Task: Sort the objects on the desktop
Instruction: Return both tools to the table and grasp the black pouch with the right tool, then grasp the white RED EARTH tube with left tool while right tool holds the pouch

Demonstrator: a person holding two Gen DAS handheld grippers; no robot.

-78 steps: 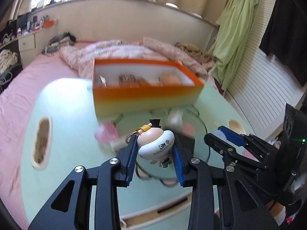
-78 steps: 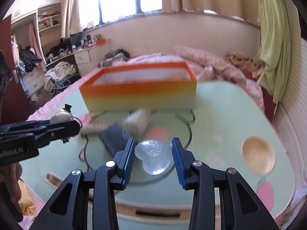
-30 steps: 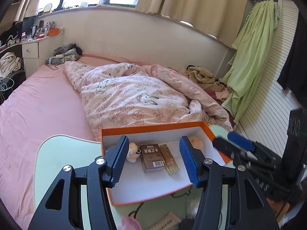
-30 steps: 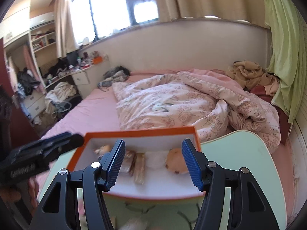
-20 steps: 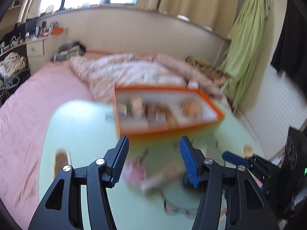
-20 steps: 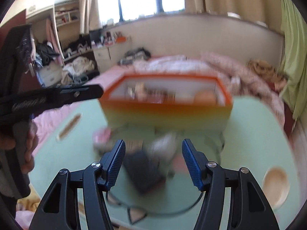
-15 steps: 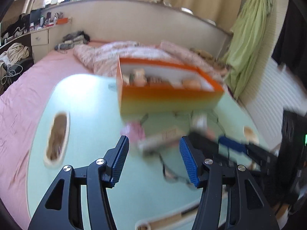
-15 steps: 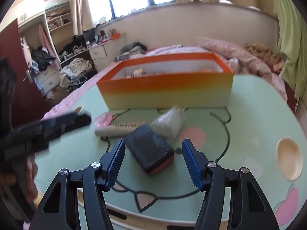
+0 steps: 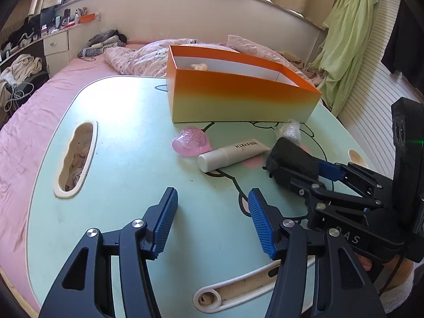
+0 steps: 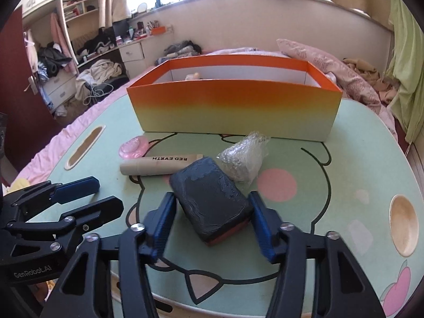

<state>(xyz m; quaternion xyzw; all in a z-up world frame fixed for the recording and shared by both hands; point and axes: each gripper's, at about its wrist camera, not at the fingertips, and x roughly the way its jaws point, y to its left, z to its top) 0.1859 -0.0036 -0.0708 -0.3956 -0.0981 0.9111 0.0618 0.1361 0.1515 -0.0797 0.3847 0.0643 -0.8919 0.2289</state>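
A black block with a red underside (image 10: pixel 212 198) lies on the green table (image 10: pixel 344 145). My right gripper (image 10: pixel 212 218) is open and straddles it, one pad close on each side. Beyond it lie a cream "RED EARTH" tube (image 10: pixel 161 164), a crumpled clear plastic wrap (image 10: pixel 242 159) and a pink heart-shaped piece (image 10: pixel 133 145). The orange-and-yellow box (image 10: pixel 233 108) stands behind them. My left gripper (image 9: pixel 212 218) is open and empty, low over bare table in front of the tube (image 9: pixel 230 155) and the pink heart (image 9: pixel 191 141). In the left wrist view the right gripper (image 9: pixel 304 175) flanks the black block (image 9: pixel 291 156).
A small toy (image 9: pixel 197 66) peeks over the box wall; the rest of the contents are hidden. The table has slot cutouts (image 9: pixel 75 159) at left and near the front edge (image 9: pixel 238 286). A pink bed with a quilt (image 9: pixel 137 58) lies behind, and a green curtain (image 9: pixel 344 39) hangs at right.
Both grippers came down and back from over the box to the tabletop. The right one now stands around the black block; the left one hovers before the tube. Both stayed open.
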